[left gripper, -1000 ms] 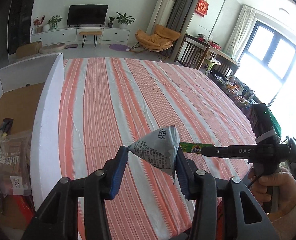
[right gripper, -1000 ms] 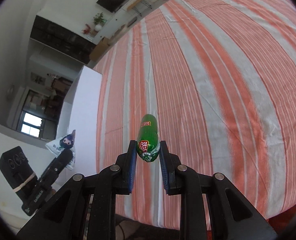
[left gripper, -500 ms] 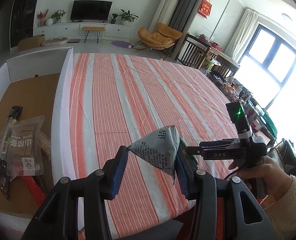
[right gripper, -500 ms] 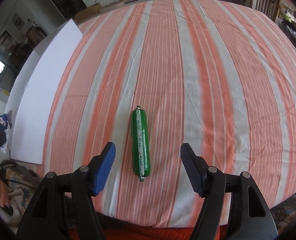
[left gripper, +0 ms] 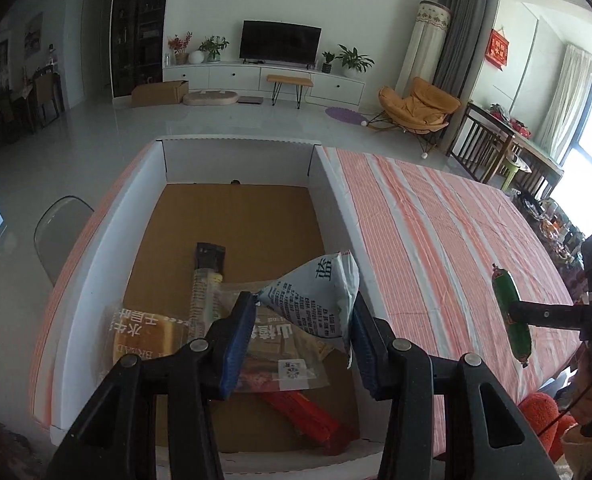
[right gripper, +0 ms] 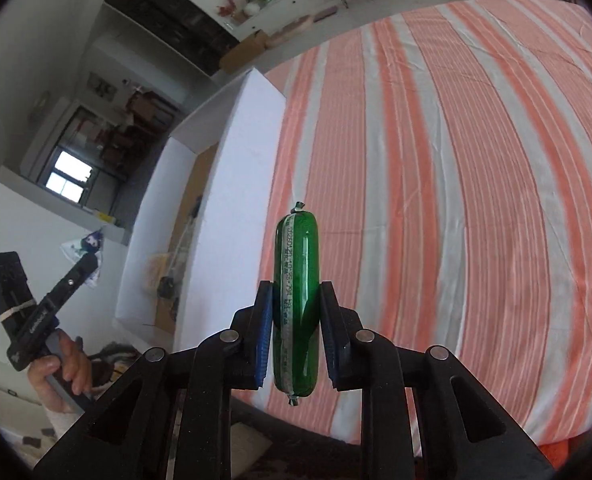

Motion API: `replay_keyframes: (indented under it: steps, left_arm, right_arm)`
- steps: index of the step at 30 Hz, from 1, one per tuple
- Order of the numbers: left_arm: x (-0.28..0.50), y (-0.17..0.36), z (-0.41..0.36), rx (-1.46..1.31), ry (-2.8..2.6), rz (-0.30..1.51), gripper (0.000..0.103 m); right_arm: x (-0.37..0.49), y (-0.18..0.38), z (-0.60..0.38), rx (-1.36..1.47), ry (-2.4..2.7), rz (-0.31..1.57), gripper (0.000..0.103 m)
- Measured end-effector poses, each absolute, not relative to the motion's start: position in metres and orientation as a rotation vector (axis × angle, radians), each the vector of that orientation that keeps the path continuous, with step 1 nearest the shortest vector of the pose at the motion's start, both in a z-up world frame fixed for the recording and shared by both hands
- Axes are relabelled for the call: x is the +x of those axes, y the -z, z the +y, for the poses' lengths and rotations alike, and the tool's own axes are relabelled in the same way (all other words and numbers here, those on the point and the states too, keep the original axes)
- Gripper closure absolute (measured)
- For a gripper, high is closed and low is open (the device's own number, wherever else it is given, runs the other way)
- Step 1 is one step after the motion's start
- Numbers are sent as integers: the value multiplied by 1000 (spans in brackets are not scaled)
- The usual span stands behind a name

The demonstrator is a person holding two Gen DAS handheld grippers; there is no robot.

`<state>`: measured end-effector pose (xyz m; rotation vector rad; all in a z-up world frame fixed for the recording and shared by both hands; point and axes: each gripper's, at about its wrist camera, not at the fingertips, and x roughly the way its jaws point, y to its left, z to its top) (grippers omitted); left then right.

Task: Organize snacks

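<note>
with your left gripper (left gripper: 302, 334) clamped on the white packet (left gripper: 316, 300) over the box (left gripper: 336, 184), lower before releasing; your right gripper (right gripper: 296, 330), jaws just closed, pinches the green sausage (right gripper: 298, 280).

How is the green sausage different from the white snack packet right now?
The green sausage is a smooth, glossy tube; the white snack packet is a crinkled, pointed pouch covered in print. The sausage hangs over the striped tablecloth, the packet over the cardboard box. Both are off the table, each clamped in a tool: sausage right, packet left.
</note>
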<state>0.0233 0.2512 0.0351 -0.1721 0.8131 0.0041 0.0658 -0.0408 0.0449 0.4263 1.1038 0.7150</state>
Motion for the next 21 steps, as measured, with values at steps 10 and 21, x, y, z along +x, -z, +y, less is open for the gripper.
replay_keyframes:
  steps: [10, 21]
  left_arm:
    - [12, 5, 264, -80, -185, 858, 13]
    - [-4, -5, 250, 41, -446, 844, 1]
  right_arm:
    - [43, -40, 119, 212, -849, 1133, 33]
    - [21, -62, 109, 0, -632, 957, 19]
